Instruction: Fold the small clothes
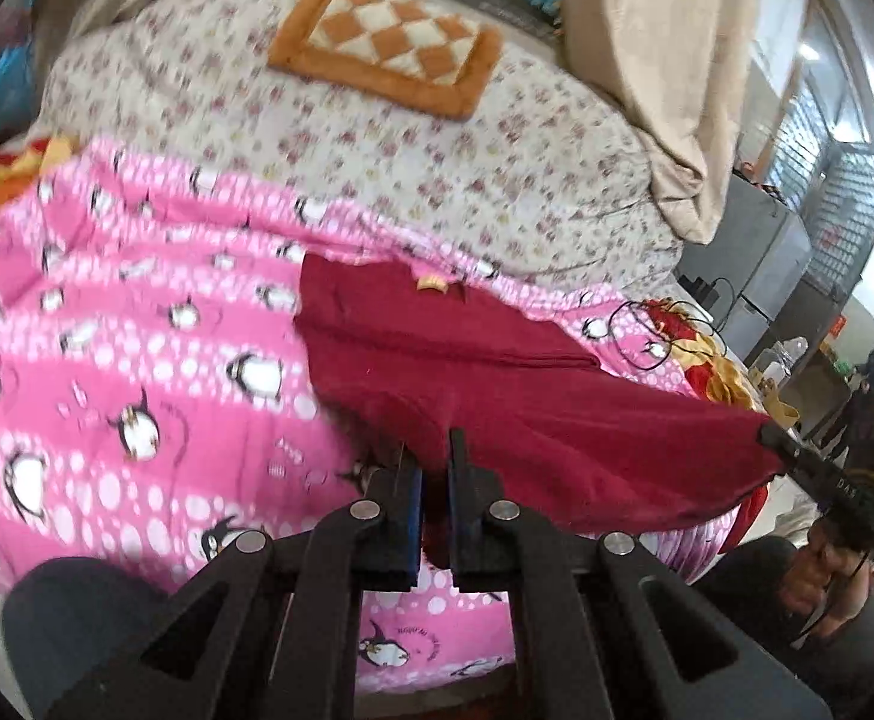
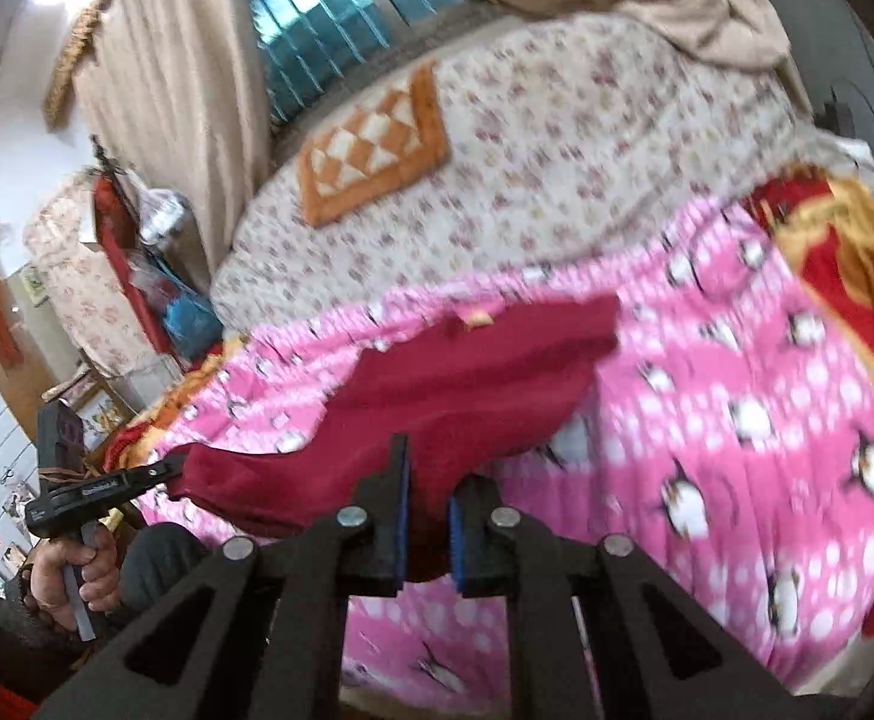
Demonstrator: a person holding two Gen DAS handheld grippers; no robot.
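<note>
A dark red garment (image 1: 496, 372) lies on a pink penguin-print blanket (image 1: 107, 330) on a bed, its near hem lifted. My left gripper (image 1: 435, 468) is shut on one near corner of the hem. My right gripper (image 2: 429, 480) is shut on the other near corner of the garment (image 2: 437, 384). Each gripper shows in the other's view, clamped on the cloth edge: the right one (image 1: 778, 441) and the left one (image 2: 167, 471). The far part of the garment, with a small yellow label (image 1: 431, 283), rests flat on the blanket.
A floral quilt (image 1: 377, 138) covers the far bed, with an orange checked cushion (image 1: 389, 42) on it. Beige curtains (image 1: 646, 60) hang behind. A red and yellow blanket (image 2: 844, 276) lies at the right. A black cable (image 1: 646, 330) lies on the bed. Furniture and people stand beyond the bed.
</note>
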